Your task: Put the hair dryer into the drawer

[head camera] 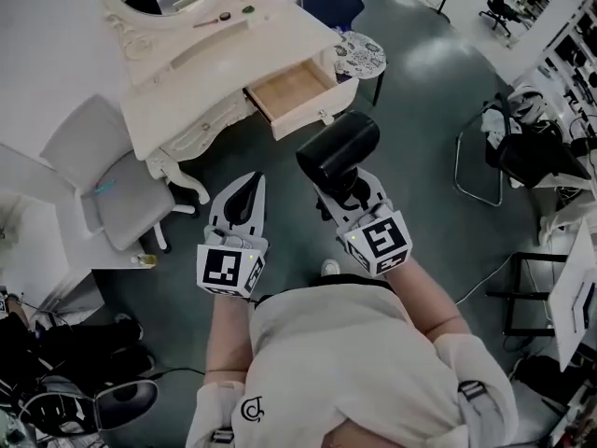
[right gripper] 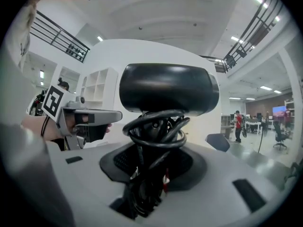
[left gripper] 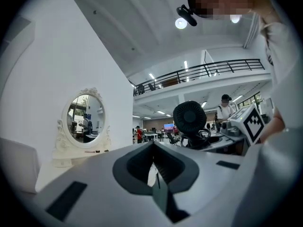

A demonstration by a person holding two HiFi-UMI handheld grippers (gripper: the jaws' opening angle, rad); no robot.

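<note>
The black hair dryer (head camera: 338, 149) stands upright in my right gripper (head camera: 347, 194), which is shut on its handle and the cord coiled round it. In the right gripper view the dryer's barrel (right gripper: 165, 86) lies across above the jaws, and the cord loops (right gripper: 154, 129) fill the space between them. The white vanity table (head camera: 187, 73) lies ahead, its wooden drawer (head camera: 294, 91) pulled open and apart from the dryer. My left gripper (head camera: 250, 189) is held beside the right one, shut with nothing in it. The left gripper view shows the dryer (left gripper: 189, 119) at the right.
A grey chair (head camera: 117, 180) stands left of the vanity. A round patterned stool (head camera: 359, 54) and a blue chair (head camera: 331, 3) are beyond the drawer. A black metal chair frame (head camera: 480, 161) is to the right. The oval mirror (left gripper: 84, 119) stands on the vanity top.
</note>
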